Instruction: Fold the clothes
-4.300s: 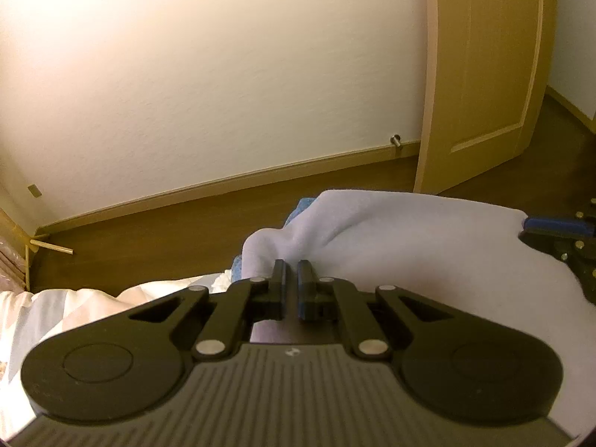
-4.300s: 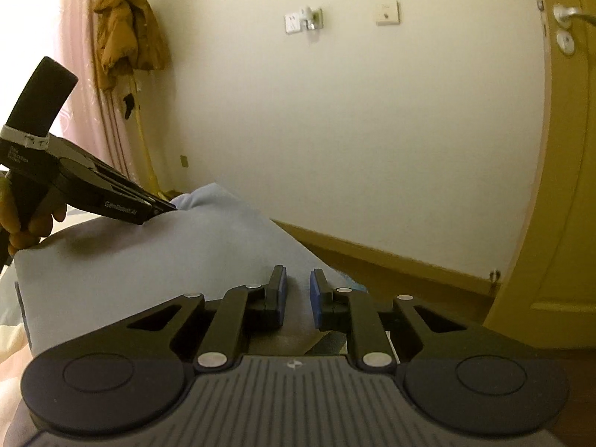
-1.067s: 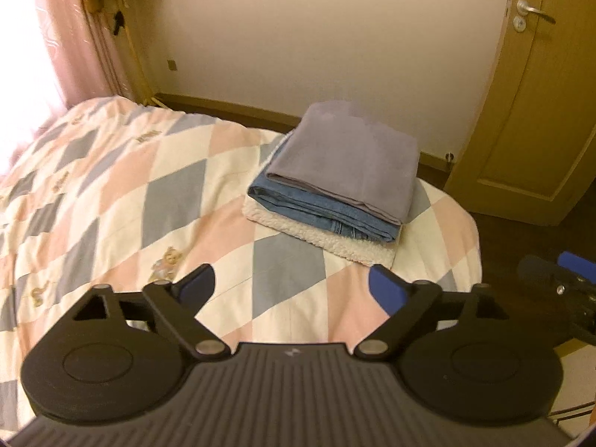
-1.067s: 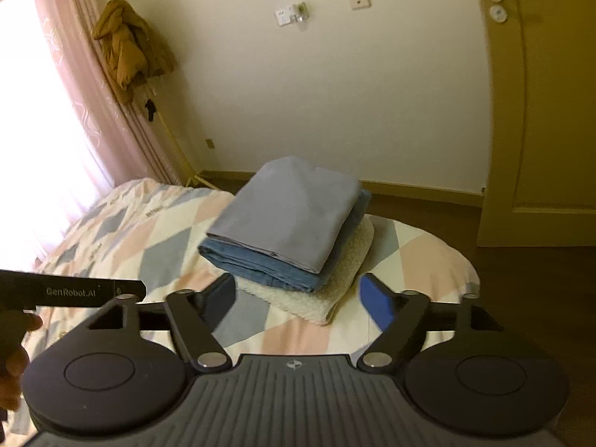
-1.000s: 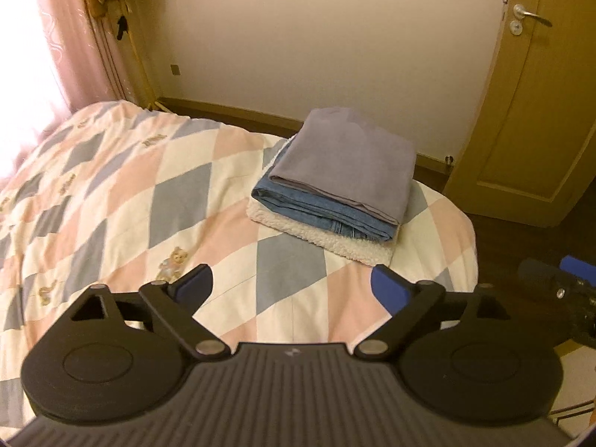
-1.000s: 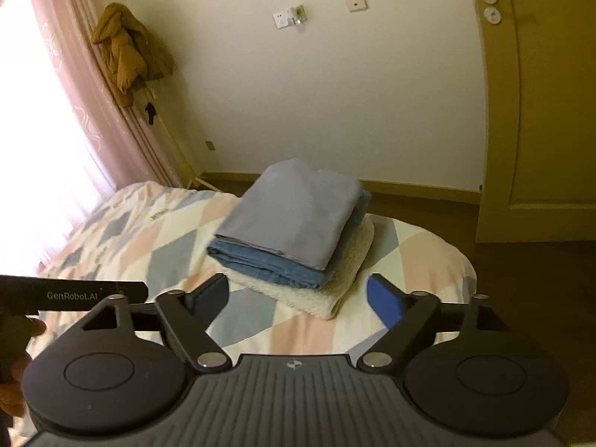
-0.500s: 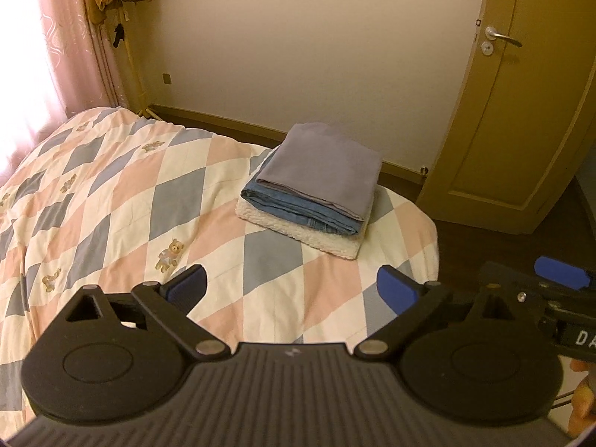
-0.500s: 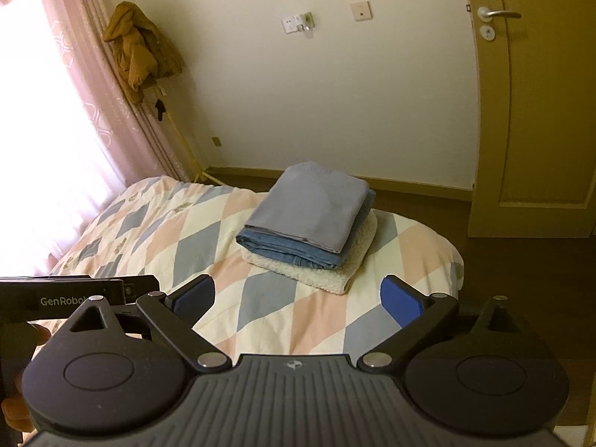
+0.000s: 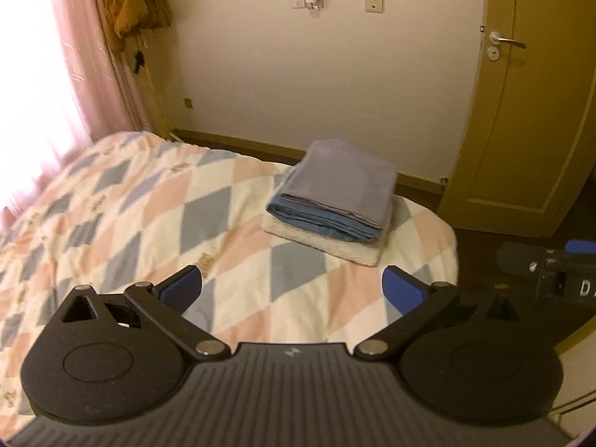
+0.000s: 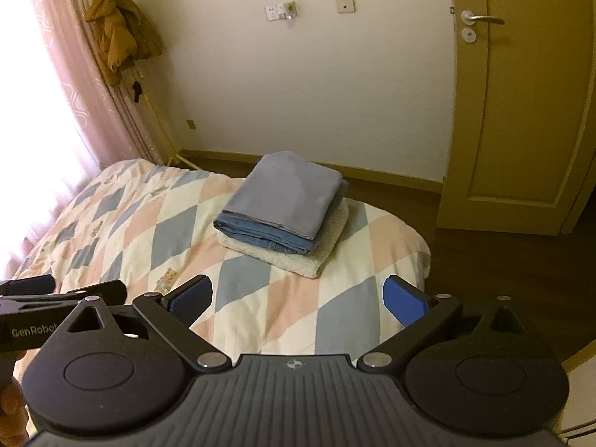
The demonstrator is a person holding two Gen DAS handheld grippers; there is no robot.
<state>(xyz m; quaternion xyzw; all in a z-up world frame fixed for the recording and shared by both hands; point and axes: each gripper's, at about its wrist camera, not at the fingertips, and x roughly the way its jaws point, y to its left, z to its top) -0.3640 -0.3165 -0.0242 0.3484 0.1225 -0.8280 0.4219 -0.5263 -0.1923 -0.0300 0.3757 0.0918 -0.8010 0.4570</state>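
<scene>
The left gripper (image 9: 292,287) has its fingers (image 9: 180,287) spread as wide as they go, nothing between them; they have just been opening. The right gripper (image 10: 298,298) is likewise spread wide and empty, its opening just finished. Both hang above the near part of the bed (image 10: 283,309), well apart from the stack of folded clothes (image 10: 285,208). The stack lies near the bed's far corner: a grey garment (image 9: 344,180) on top, blue jeans (image 9: 320,221) under it, a cream fleece (image 9: 335,247) at the bottom. Its long axis runs from near-left to far-right, folded edges facing the cameras. Compared with a second ago, the stack looks smaller and farther, and more of the door (image 10: 521,111) shows.
</scene>
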